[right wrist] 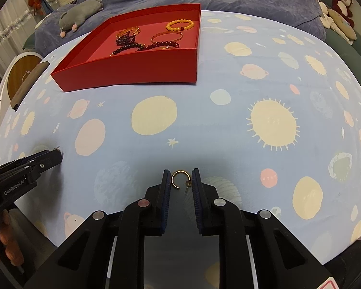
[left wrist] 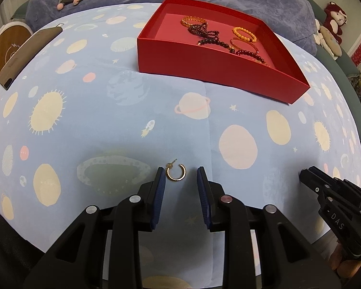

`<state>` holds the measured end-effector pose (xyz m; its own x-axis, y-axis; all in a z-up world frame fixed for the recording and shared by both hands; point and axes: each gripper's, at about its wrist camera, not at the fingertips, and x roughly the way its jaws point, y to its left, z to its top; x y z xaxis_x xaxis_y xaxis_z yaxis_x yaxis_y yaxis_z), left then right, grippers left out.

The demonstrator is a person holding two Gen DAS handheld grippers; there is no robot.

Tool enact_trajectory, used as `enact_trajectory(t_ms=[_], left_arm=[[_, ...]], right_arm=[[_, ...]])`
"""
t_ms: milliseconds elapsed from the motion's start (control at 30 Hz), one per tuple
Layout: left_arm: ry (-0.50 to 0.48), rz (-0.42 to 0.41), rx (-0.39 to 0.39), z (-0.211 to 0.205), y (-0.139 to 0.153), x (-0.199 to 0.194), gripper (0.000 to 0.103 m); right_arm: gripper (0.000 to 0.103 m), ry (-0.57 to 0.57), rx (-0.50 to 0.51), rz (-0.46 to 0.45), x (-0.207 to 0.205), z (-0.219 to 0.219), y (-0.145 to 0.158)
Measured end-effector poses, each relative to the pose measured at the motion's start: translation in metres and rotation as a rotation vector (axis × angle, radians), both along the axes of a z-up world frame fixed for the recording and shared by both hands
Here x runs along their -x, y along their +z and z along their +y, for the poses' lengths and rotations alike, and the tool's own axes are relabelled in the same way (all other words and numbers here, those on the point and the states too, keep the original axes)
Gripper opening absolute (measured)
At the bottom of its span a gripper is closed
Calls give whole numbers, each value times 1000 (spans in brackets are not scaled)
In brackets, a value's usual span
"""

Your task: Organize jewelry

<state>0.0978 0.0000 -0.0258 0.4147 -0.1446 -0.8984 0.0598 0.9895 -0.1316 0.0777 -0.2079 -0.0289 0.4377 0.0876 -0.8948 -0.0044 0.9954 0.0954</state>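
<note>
Both tongs, left (left wrist: 180, 175) and right (right wrist: 180, 177), spread around thin gold hoop earrings (left wrist: 175, 172) on patterned cloth (left wrist: 228, 125)

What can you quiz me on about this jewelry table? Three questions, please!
1. What holds the bead bracelets? A) a blue bowl B) the red box C) a gripper
2. True or false: the gold hoop earring at the left gripper is already in the box.
3. What small thing lies on the cloth between the fingers of the right gripper?
Key: 1 B. 2 False, it lies on the cloth. 3 A second gold hoop earring.
</note>
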Motion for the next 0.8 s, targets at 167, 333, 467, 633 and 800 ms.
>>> enact_trajectory(t_ms=[167, 333, 467, 633, 800], left_arm=[[-13, 3, -4, -2, 0, -1, 16], [-7, 5, -2, -1, 1, 1, 16], [-10, -10, -13, -2, 8, 2, 16], [-21, -34, -39, -6, 21, -1, 16], [-33, -63, -56, -12, 36, -13, 16]], right_arm=[[17, 4, -2, -1, 2, 3, 1], [17, 9, -2, -4, 4, 6, 4], [17, 16, -6, -11, 5, 9, 9], [17, 36, -17, -37, 2, 17, 22], [17, 63, -23, -76, -12, 27, 42]])
